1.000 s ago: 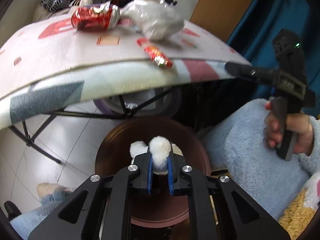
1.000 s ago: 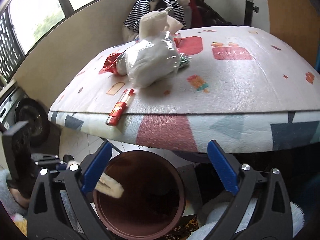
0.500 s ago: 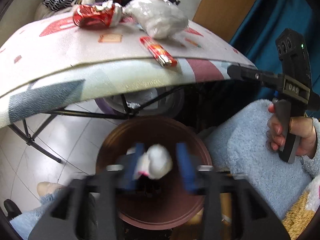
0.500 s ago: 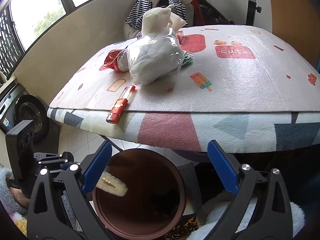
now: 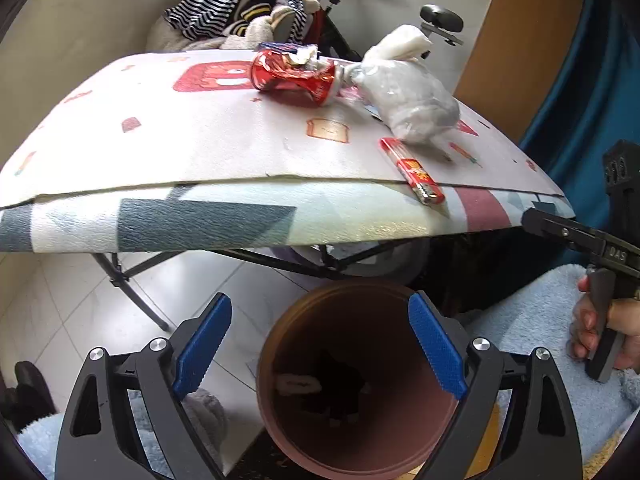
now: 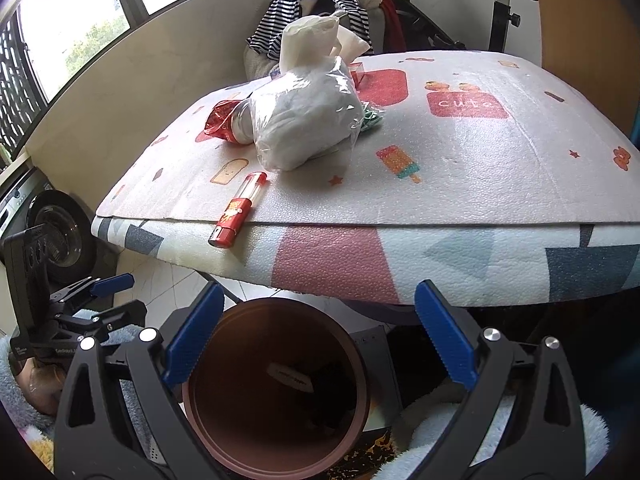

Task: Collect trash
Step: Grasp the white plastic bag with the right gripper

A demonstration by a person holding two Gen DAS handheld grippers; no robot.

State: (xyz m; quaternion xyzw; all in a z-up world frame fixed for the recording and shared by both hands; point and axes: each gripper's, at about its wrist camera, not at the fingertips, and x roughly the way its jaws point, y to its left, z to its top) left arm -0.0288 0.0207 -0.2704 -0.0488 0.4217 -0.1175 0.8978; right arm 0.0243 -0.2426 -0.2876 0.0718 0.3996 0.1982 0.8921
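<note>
A white scrap (image 5: pixel 298 383) lies at the bottom of the bin (image 5: pixel 280 336), below the left tongs (image 5: pixel 320 344), whose jaws are opening with nothing between them. Ahead on the desk (image 6: pixel 460 168) lie a can (image 5: pixel 294 76), bag (image 6: pixel 304 128) and lighter (image 6: pixel 238 212). Right tongs (image 6: pixel 320 344) gape empty over the bin.

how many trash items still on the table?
3 visible: crushed red can at the far side, clear plastic bag beside it, red lighter at the near edge. Green scrap behind the bag may be another.

Daylit windows (image 6: pixel 80 28) top a beige wall (image 6: pixel 168 68); white tiled floor (image 5: pixel 72 304), wooden door (image 5: pixel 520 40), blue curtain (image 5: pixel 592 80).
</note>
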